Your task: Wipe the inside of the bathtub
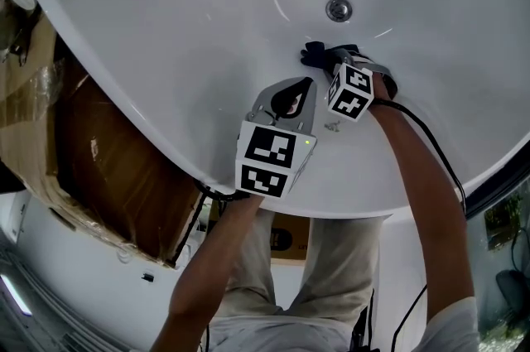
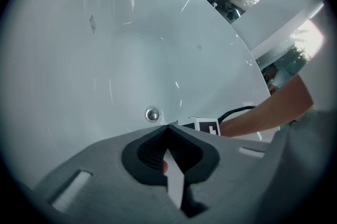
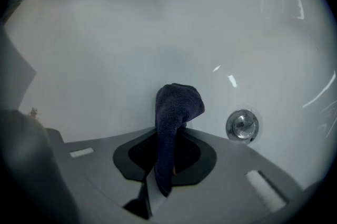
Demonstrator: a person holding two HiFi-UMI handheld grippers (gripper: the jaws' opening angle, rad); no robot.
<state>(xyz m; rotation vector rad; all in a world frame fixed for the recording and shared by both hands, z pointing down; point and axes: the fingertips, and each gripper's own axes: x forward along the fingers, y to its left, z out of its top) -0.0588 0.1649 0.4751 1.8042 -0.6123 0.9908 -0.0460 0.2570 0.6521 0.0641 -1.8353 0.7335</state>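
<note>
The white bathtub (image 1: 182,19) fills the head view, with a chrome drain (image 1: 338,9) low on its inner wall. My right gripper (image 1: 319,54) reaches inside and is shut on a dark blue cloth (image 1: 313,52), pressed to the tub just below the drain. In the right gripper view the dark blue cloth (image 3: 176,112) sticks out from between the jaws against the white wall, the chrome drain (image 3: 242,125) to its right. My left gripper (image 1: 300,87) hovers over the tub's near rim, jaws closed with nothing held. Its view shows the chrome drain (image 2: 152,114) ahead.
A brown cardboard box (image 1: 99,168) leans against the tub's outer left side. A black cable (image 1: 431,135) runs along the right forearm. The tub's near rim (image 1: 348,205) curves just in front of the person's legs.
</note>
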